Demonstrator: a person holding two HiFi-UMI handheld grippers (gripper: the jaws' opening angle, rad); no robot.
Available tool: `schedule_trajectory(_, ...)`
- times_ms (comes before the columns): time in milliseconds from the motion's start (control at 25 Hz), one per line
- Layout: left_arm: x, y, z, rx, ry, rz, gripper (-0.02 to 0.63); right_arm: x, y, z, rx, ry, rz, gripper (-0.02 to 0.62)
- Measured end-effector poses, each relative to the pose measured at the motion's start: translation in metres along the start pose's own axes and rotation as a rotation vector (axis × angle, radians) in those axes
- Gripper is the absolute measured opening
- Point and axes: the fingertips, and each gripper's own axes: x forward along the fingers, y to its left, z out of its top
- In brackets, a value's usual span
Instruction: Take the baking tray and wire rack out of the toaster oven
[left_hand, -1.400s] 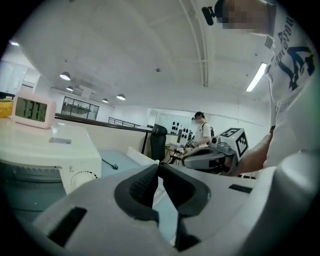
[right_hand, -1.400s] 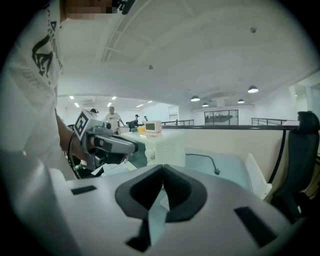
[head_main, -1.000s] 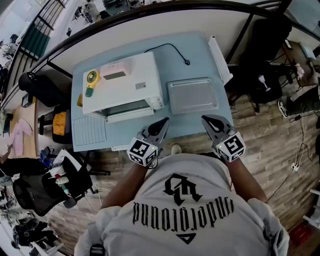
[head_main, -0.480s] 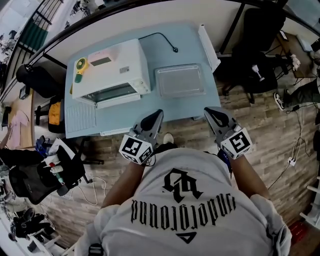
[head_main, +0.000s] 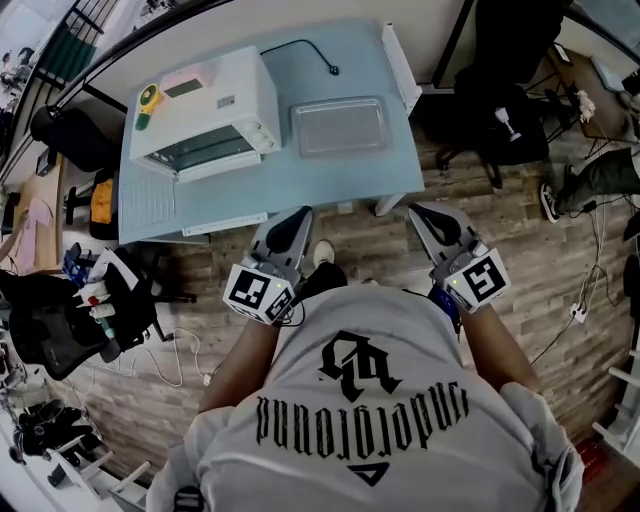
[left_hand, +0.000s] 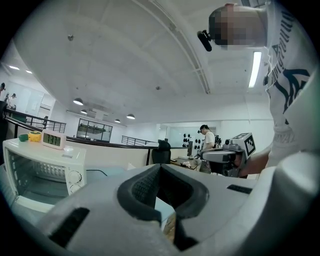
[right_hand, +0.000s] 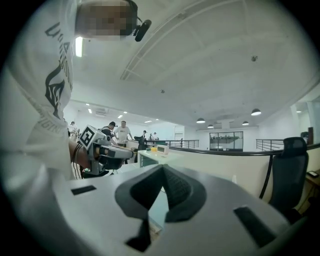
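The white toaster oven (head_main: 205, 105) stands at the back left of the light-blue table (head_main: 300, 175), its door hanging open at the front. The grey baking tray (head_main: 340, 126) lies flat on the table to the oven's right. The wire rack (head_main: 147, 198) lies on the table's front left corner. My left gripper (head_main: 298, 216) and right gripper (head_main: 421, 212) are both shut and hold nothing. They hang over the wooden floor, short of the table's front edge. The left gripper view has the oven (left_hand: 42, 167) at its left and the right gripper (left_hand: 227, 156) at its right.
A yellow and green timer (head_main: 148, 100) and a pink device (head_main: 185, 82) rest on the oven's top. A black power cord (head_main: 300, 48) runs across the table's back. Black chairs stand at the right (head_main: 500, 95) and at the left (head_main: 60, 325). A railing runs behind the table.
Both grippers have drawn back from the table's front edge out over the floor. The table and everything on it have slid toward the top of the head view.
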Motion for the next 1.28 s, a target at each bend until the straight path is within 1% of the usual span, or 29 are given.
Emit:
schedule_trajectory(320, -0.03, -0.049, 0.003, -0.007, -0.017, 0.048, -0.002, -0.056, 0.017, -0.004, 0.003, -0.01, 0.008, 0.003)
schedule_trajectory(600, -0.047, -0.072, 0.0, -0.013, -0.015, 0.072, -0.002, -0.082, 0.019, -0.005, 0.02, -0.021, 0.015, 0.003)
schedule_trajectory(800, -0.058, -0.075, -0.001, -0.015, -0.012, 0.094, -0.002, -0.088, 0.02, -0.005, 0.025, -0.025, 0.025, 0.003)
schedule_trajectory(1120, -0.066, -0.062, 0.004, -0.005, -0.029, 0.132, -0.002, -0.078, 0.024, -0.001, 0.028, -0.036, 0.037, 0.003)
schedule_trajectory(1280, -0.069, -0.056, 0.004, -0.021, -0.038, 0.143, -0.002, -0.07, 0.026, 0.0, 0.026, -0.035, 0.05, 0.003)
